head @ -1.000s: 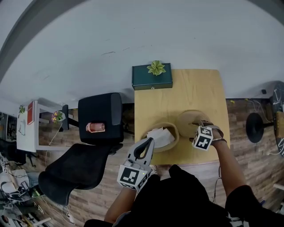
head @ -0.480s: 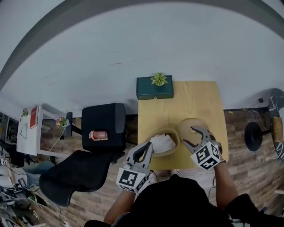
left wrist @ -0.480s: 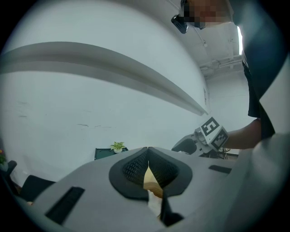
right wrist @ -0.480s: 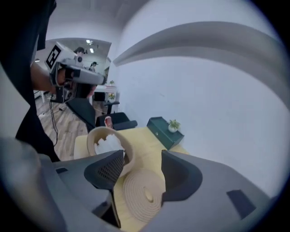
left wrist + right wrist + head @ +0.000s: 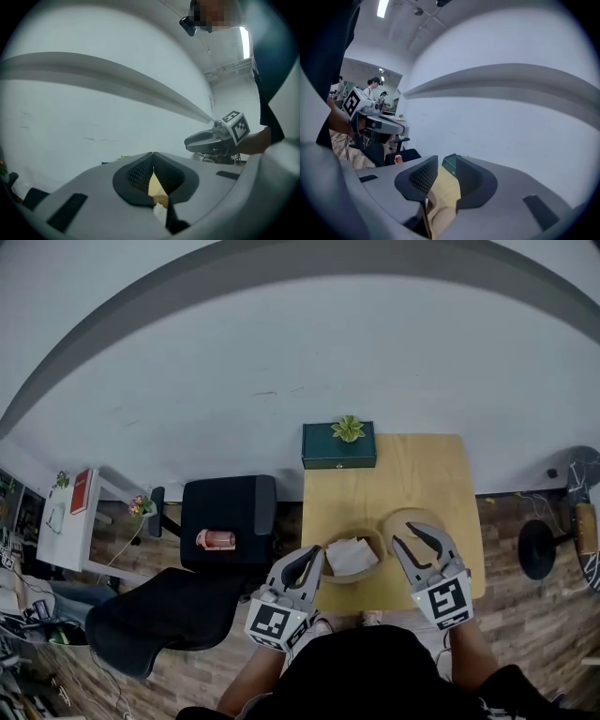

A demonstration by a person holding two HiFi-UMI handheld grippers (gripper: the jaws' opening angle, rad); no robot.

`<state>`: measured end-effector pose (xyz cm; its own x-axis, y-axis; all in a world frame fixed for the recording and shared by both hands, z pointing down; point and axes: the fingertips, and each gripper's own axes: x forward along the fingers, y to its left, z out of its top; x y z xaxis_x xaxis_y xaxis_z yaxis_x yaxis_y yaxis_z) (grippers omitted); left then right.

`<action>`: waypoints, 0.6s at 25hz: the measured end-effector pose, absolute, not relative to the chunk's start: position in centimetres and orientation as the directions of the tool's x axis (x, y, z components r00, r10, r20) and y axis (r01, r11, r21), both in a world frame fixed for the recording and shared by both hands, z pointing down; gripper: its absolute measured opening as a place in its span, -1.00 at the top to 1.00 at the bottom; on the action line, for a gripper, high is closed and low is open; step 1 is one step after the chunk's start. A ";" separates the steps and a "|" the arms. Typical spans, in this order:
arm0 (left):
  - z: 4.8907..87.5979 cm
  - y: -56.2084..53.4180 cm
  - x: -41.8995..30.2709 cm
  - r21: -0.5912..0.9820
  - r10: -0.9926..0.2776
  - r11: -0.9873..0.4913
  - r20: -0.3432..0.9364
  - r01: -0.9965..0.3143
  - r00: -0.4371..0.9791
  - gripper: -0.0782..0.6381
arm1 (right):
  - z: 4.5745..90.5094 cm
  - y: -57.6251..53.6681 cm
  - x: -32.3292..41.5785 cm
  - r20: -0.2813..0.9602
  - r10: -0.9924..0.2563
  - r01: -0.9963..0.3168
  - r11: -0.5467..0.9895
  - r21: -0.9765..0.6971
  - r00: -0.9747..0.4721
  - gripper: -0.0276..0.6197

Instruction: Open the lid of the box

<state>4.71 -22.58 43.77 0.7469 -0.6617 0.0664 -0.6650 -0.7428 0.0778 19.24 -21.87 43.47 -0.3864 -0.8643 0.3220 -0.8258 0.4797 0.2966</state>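
Note:
The round tan box (image 5: 371, 536) stands uncovered on the wooden table (image 5: 422, 465), with white paper (image 5: 352, 556) inside. Its lid (image 5: 395, 518) lies flat just right of it. My left gripper (image 5: 318, 551) hovers at the box's left edge with its tips together and nothing held; in the left gripper view its jaws (image 5: 153, 154) meet. Above the lid's near side hangs my right gripper (image 5: 409, 536), lifted off it. Its jaws (image 5: 446, 161) stand a little apart, have just been closing, and have nothing between them.
A dark green gift box with a bow (image 5: 338, 446) sits at the table's far left corner against the white wall. Two black office chairs (image 5: 228, 521) (image 5: 159, 615) stand left of the table, and a stool (image 5: 534, 545) stands to its right.
My right gripper has let go of the lid, risen off it and tilted up from pointing down, its jaws narrowing. The left gripper rose slightly. The lid stays beside the box.

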 end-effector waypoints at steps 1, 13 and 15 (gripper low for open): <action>44.1 -22.4 4.7 0.069 -0.659 -0.746 0.066 -0.662 0.750 0.73 | 43.0 -21.8 19.0 0.302 -0.872 -0.830 0.471 0.300 -0.386 0.50; 43.3 -21.6 3.9 0.057 -0.657 -0.750 0.054 -0.659 0.752 0.73 | 39.8 -21.3 19.4 0.182 -0.922 -0.889 0.379 0.258 -0.341 0.85; 43.2 -21.5 3.8 0.046 -0.651 -0.757 0.048 -0.652 0.758 0.73 | 39.9 -20.9 19.5 0.213 -0.920 -0.904 0.372 0.209 -0.329 0.85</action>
